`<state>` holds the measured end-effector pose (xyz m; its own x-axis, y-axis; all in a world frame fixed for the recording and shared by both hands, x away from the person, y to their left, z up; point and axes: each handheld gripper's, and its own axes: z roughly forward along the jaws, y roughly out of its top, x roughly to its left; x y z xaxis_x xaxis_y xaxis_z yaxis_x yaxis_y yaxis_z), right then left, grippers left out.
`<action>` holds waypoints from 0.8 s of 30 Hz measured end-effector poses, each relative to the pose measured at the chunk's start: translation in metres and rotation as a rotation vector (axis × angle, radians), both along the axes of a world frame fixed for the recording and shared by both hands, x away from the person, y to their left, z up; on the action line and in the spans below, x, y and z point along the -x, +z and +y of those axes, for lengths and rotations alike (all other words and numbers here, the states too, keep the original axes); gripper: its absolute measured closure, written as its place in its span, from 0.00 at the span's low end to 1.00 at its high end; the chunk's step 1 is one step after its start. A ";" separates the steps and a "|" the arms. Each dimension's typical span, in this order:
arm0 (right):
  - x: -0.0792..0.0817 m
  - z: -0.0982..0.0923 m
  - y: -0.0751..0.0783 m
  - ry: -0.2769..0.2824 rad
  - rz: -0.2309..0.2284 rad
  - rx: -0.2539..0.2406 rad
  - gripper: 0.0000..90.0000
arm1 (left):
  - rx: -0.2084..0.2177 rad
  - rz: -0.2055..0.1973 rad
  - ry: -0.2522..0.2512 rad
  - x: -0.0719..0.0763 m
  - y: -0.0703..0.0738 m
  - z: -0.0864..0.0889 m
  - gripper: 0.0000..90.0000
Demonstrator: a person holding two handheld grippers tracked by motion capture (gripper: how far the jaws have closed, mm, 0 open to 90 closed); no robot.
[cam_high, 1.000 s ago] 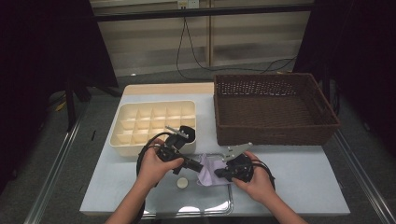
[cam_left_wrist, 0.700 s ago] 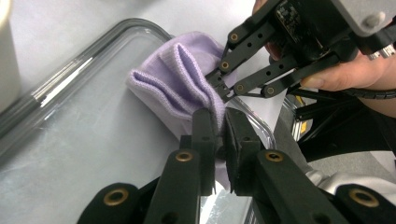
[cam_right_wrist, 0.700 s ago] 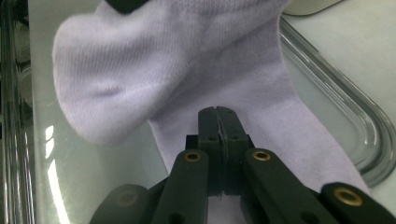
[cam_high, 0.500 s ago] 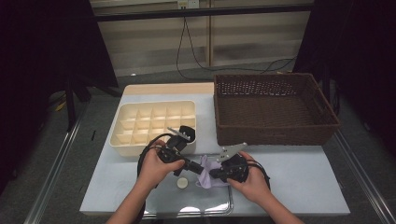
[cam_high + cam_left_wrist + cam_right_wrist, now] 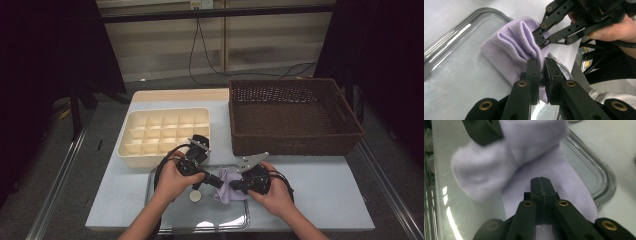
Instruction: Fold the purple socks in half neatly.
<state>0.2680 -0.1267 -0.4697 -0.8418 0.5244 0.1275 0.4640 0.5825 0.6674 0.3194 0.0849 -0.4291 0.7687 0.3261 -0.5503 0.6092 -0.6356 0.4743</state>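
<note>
Lilac knit sock [image 5: 516, 47] is lying bunched on the clear glass tray [image 5: 165, 220] at six o'clock on the table, both pairs of tongs pinching it: left gripper [image 5: 541, 72] and right gripper [image 5: 541, 182] are each clamping a fold. Pulling apart could be stretching it or slipping one grip free. Counting: one sock, one tray, one cream divided box [image 5: 165, 135] at ten o'clock, one brown wicker basket [image 5: 295, 112] at two o'clock.

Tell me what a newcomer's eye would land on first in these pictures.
First comes the pale purple sock on the clear glass tray at the table's near edge, pinched from both sides: the left gripper and the right gripper are each shut on its fabric. Behind them, the big dark wicker basket fills the far right of the table, and a cream divided box sits at the far left.
</note>
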 end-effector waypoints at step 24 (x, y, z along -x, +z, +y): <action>0.001 -0.005 0.003 0.003 0.005 0.007 1.00 | -0.019 -0.001 -0.002 -0.001 0.007 -0.007 0.92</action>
